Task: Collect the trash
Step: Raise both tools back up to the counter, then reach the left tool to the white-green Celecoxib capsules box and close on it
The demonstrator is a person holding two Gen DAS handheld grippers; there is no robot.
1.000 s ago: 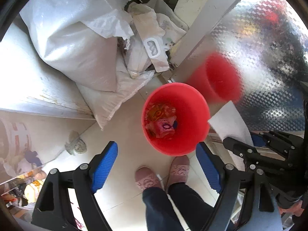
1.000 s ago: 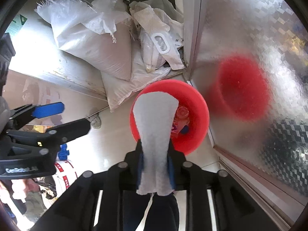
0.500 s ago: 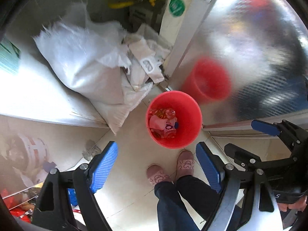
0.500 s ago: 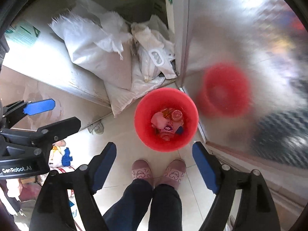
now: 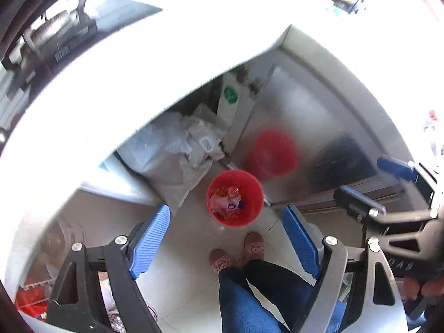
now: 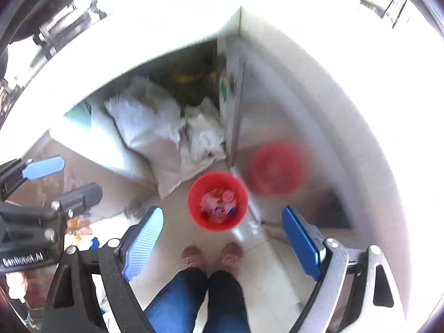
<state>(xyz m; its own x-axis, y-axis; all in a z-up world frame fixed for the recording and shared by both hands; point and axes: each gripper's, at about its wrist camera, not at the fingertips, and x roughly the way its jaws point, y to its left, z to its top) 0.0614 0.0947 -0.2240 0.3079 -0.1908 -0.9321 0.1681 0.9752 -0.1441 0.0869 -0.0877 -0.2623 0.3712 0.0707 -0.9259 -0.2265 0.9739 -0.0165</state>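
A red bin stands on the floor far below, holding several wrappers and pieces of trash; it also shows in the right wrist view. My left gripper is open and empty, high above the bin. My right gripper is open and empty too, also high above it. Each gripper shows at the side of the other's view: the right one and the left one.
White sacks lie behind the bin under a bright white counter. A shiny metal panel on the right reflects the bin. The person's feet in pink slippers stand just in front of the bin.
A second ago the right gripper held a white tissue over the bin; it opened and the tissue is gone from it. Both grippers have risen well away from the bin.
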